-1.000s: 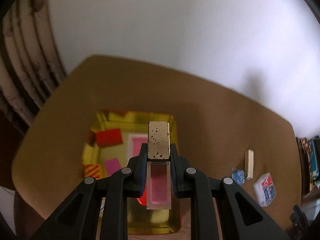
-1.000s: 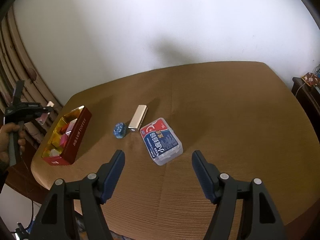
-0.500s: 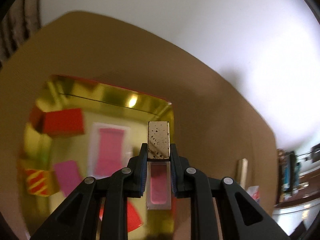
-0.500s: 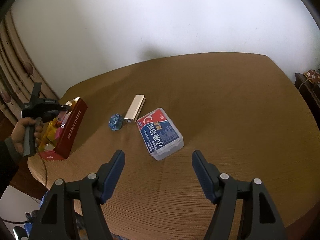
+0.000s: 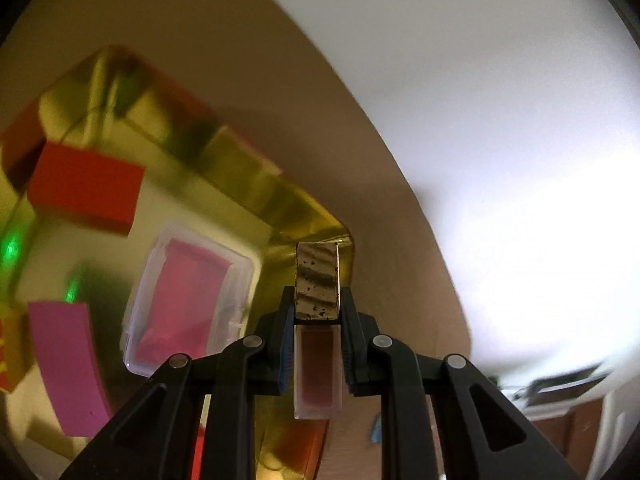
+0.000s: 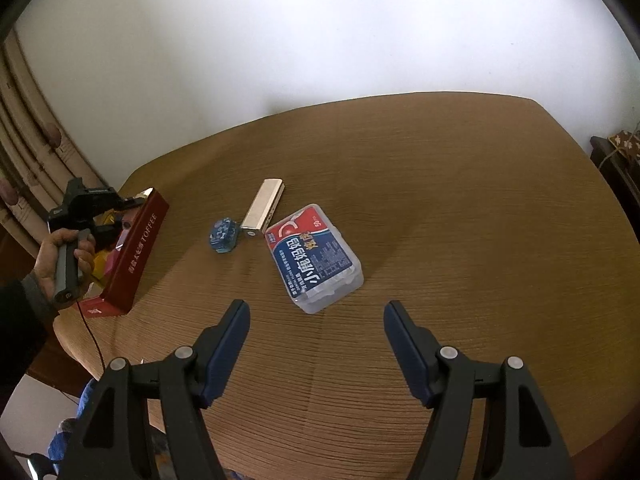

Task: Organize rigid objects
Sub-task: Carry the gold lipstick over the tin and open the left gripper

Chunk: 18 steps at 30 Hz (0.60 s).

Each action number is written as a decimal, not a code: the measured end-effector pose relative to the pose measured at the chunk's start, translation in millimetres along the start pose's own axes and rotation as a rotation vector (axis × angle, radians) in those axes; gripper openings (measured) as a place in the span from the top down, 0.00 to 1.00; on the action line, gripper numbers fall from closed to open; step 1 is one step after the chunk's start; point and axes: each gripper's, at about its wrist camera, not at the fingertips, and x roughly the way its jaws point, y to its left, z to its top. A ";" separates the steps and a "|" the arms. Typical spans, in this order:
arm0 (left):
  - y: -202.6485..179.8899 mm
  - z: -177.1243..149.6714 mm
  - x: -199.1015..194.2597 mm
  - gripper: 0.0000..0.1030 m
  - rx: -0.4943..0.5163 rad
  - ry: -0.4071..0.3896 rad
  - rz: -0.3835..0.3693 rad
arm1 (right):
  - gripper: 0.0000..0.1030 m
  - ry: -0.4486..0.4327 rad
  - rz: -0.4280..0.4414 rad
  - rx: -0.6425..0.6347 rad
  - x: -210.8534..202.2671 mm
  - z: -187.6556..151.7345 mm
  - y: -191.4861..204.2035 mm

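**Lip-gloss tube brought low over the toffee tin**

We hold the left gripper [image 5: 316, 320] clamped on a small lip-gloss tube [image 5: 317, 372], its pads pressed on the neck below the gold speckled cap [image 5: 317, 282]. A second ago the toffee tin [image 6: 140, 252] sat small and well below us; now its gold inside [image 5: 248, 176] fills the left wrist view, and the whole view has rolled. The tube hangs over the tin's near right corner, above the floor; we cannot tell whether it touches anything. Inside the tin lie a red block [image 5: 84, 190], a clear case with a pink insert [image 5: 188, 296] and a magenta card [image 5: 66, 364].

Our right gripper [image 6: 316, 344] has not moved: jaws half open, empty, above the table [image 6: 460, 220]. Right of the tin rest a blue object [image 6: 223, 235], a cream bar [image 6: 264, 208] and a clear printed box [image 6: 316, 258].
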 end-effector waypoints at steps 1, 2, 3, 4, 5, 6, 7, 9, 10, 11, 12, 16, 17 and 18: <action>4.8 -0.8 0.9 0.84 -0.027 0.003 -0.001 | 0.31 0.000 0.000 -0.002 0.1 -0.2 0.5; 8.1 -1.7 2.4 0.84 -0.045 0.008 0.012 | 0.31 0.000 0.000 -0.004 0.3 -0.1 1.3; 10.9 -2.6 3.0 0.84 -0.060 0.009 0.018 | 0.31 0.002 0.001 -0.006 0.7 -0.4 2.0; 11.9 -2.0 4.0 0.85 -0.070 0.003 0.017 | 0.31 0.002 0.001 -0.008 1.0 -0.7 2.6; 11.6 -2.6 3.1 0.84 -0.077 -0.004 0.019 | 0.31 0.002 0.000 -0.011 1.5 -0.9 3.2; 10.6 -2.6 3.3 0.78 -0.081 -0.003 0.021 | 0.31 0.003 -0.002 -0.013 2.3 -1.1 3.7; 7.5 -2.1 5.2 0.76 -0.080 0.008 0.023 | 0.31 0.005 -0.004 -0.015 3.1 -1.2 3.6; 3.8 -3.7 2.2 0.68 -0.071 0.007 0.044 | 0.31 0.014 -0.006 -0.016 6.1 -2.3 2.9; 0.4 -6.2 -1.6 0.66 -0.052 0.002 0.053 | 0.31 0.016 -0.009 -0.015 7.0 -2.9 2.3; -2.0 -8.2 -4.1 0.63 -0.039 0.003 0.059 | 0.31 0.019 -0.014 -0.017 8.2 -3.6 2.0; -5.0 -12.2 -8.9 0.62 -0.023 0.006 0.068 | 0.31 0.022 -0.021 -0.021 9.7 -4.4 1.7; -12.9 -31.8 -54.1 0.56 0.071 -0.045 0.120 | 0.31 0.022 -0.044 -0.057 14.4 -7.4 2.3; -17.9 -39.8 -65.3 0.49 0.107 -0.062 0.134 | 0.31 0.026 -0.041 -0.066 16.8 -8.2 2.4; -26.3 -54.3 -81.9 0.40 0.170 -0.084 0.140 | 0.31 0.025 -0.027 -0.078 20.1 -9.2 2.7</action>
